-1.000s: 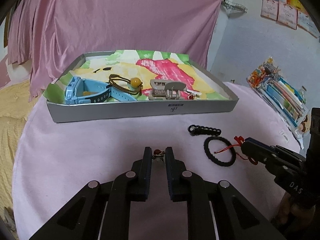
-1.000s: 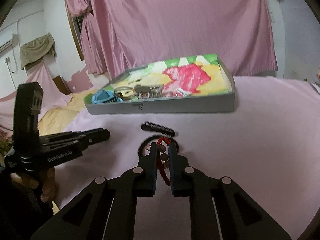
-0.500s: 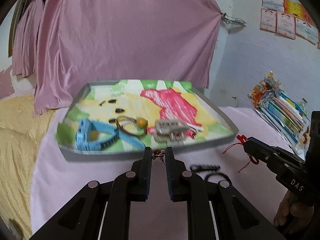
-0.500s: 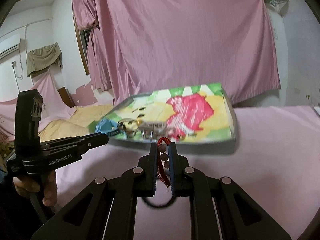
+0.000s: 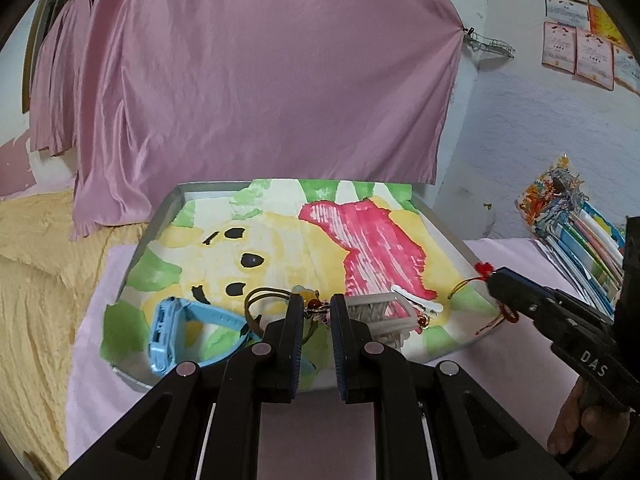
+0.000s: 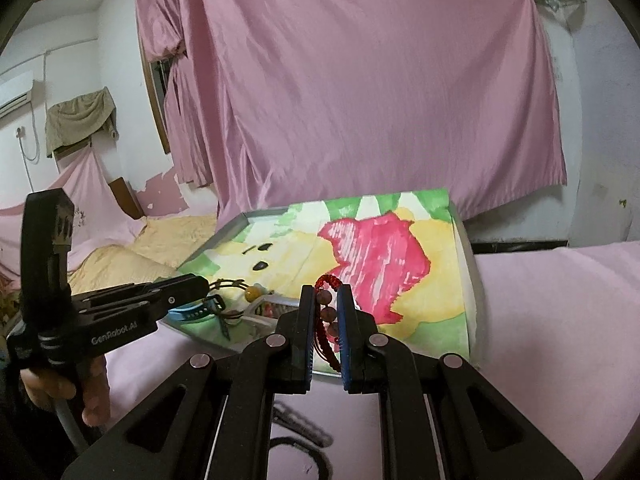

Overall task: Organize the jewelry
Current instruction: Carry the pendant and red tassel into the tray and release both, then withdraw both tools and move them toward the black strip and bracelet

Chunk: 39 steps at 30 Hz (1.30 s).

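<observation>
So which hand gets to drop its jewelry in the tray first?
Probably the left. The left gripper already holds its small charm above the tray, near the blue watch. The right gripper, holding the red bracelet, looks nearer the tray's edge.

Black bracelet (image 6: 298,454) cut off, blurred

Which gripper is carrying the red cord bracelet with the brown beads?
The right gripper: red corded bracelet with brown beads sits between its fingers. The left gripper pinches a small red-beaded charm instead.

You're in a home bedroom: yellow bedspread (image 6: 132,252) left of the pink curtain (image 6: 360,92), air conditioner (image 6: 16,98) beyond.
</observation>
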{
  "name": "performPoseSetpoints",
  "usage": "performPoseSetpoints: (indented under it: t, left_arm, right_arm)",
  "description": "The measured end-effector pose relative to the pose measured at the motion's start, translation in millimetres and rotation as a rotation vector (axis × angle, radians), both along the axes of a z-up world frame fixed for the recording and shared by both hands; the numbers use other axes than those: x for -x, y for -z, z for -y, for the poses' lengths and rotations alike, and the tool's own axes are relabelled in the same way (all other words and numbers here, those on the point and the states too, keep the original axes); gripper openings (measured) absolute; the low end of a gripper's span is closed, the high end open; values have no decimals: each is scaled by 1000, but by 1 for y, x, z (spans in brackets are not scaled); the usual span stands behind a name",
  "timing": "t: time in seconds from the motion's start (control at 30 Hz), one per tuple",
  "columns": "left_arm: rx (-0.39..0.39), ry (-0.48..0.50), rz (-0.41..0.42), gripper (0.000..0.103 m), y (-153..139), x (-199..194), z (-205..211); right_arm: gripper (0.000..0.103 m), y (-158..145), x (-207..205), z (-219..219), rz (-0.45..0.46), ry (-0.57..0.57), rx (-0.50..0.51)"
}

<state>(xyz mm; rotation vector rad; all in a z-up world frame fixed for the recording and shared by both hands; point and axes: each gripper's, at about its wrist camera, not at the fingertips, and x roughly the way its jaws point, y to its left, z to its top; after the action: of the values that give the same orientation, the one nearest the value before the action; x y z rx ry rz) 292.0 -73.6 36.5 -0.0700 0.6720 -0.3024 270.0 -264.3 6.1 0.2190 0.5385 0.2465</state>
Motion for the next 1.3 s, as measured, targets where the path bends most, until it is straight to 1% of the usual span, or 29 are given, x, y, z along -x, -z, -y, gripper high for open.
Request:
performPoseSetpoints:
  t: [0.23,0.37,0.67,0.8,0.93,1.03,1.07,1.1,1.13,1.2,1.23,1.3]
  left_arm:
    - [-27,-15,-64,13,17,-15,5]
    - [-35,-12,-85,13,25,-18,6]
    - [-41,-1,-99,13,29,-23,8]
    - [-36,14,-100,13,31,-23,10]
    - [-50,15,-96,14,31,-20,11]
    - [-44,13,-94,18,31,-19,10]
    - [-39,13,-93,22,30,-18,9]
    - [-34,11,-89,28,29,-17,8]
    - [-30,9,-83,33,28,-16,8]
    - [-8,12,-72,50,26,-14,5]
    - [5,9,-66,53,25,-12,4]
    - [12,-4,-45,54,22,-8,1]
  right_arm:
    - [10,18,-20,-7,-70,-9,13]
    - [10,25,-28,-7,-112,-11,10]
    - [10,34,-42,-12,-189,-19,20]
    - [10,37,-45,-13,-203,-19,26]
    - [11,37,-47,-14,-210,-20,33]
    - [11,37,-47,-15,-211,-20,40]
    - [12,37,-47,-15,-211,-21,41]
    - [13,37,-47,-15,-211,-21,42]
    - [14,37,-46,-15,-210,-19,45]
    - [20,36,-44,-15,-204,-15,47]
    - [22,36,-42,-14,-200,-9,44]
    - [30,34,-37,-11,-183,5,33]
